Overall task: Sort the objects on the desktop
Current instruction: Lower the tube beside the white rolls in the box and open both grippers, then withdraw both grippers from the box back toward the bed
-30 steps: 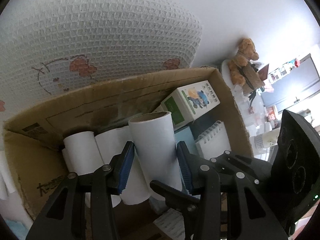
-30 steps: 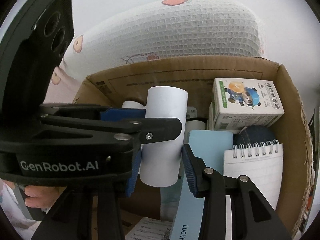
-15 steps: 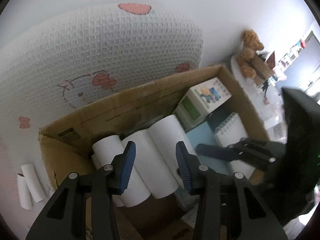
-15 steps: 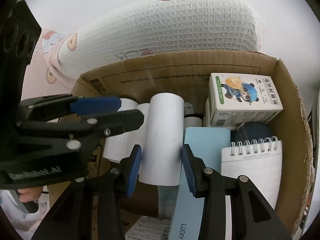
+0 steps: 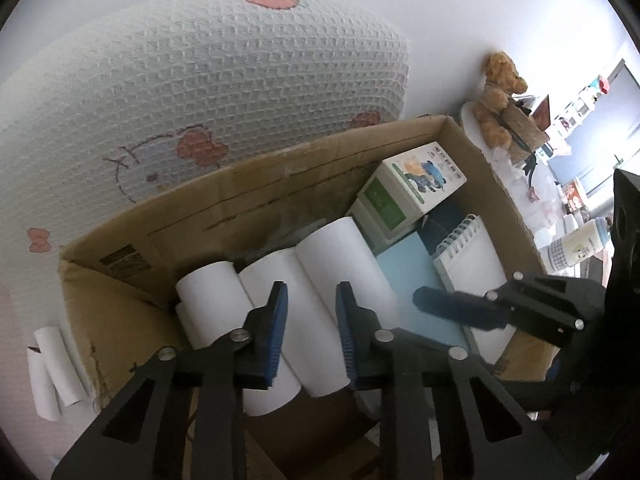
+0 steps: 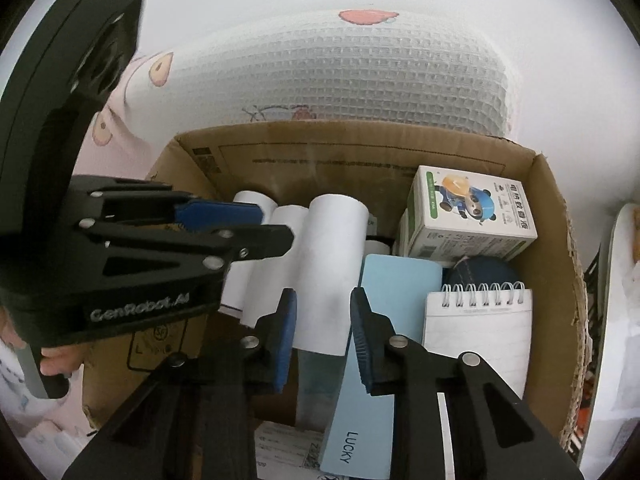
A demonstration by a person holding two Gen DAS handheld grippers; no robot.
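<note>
Three white paper rolls (image 5: 340,256) lie side by side in the left part of a cardboard box (image 5: 240,216). My left gripper (image 5: 310,316) hovers above the middle roll (image 5: 272,276). Its jaws are closing, and nothing is between the blue pads. The right wrist view shows the left gripper (image 6: 276,224) coming in from the left over the rolls. My right gripper (image 6: 324,320) hangs over the near end of the rightmost roll (image 6: 332,264), pads drawn close and gripping nothing. From the left wrist, the right gripper (image 5: 420,300) reaches in over a light blue box (image 5: 408,272).
The cardboard box (image 6: 340,160) also holds a white panda carton (image 6: 472,216), a spiral notepad (image 6: 480,332), the light blue "LUCKY" box (image 6: 384,292) and a dark round thing (image 6: 480,276). Two more rolls (image 5: 52,364) lie outside to the left. A waffle-knit blanket (image 5: 200,100) rises behind.
The roll that stood upright between both grippers a second ago now lies in the box beside the other rolls. Both pairs of jaws have narrowed, and the grippers have drawn apart.
</note>
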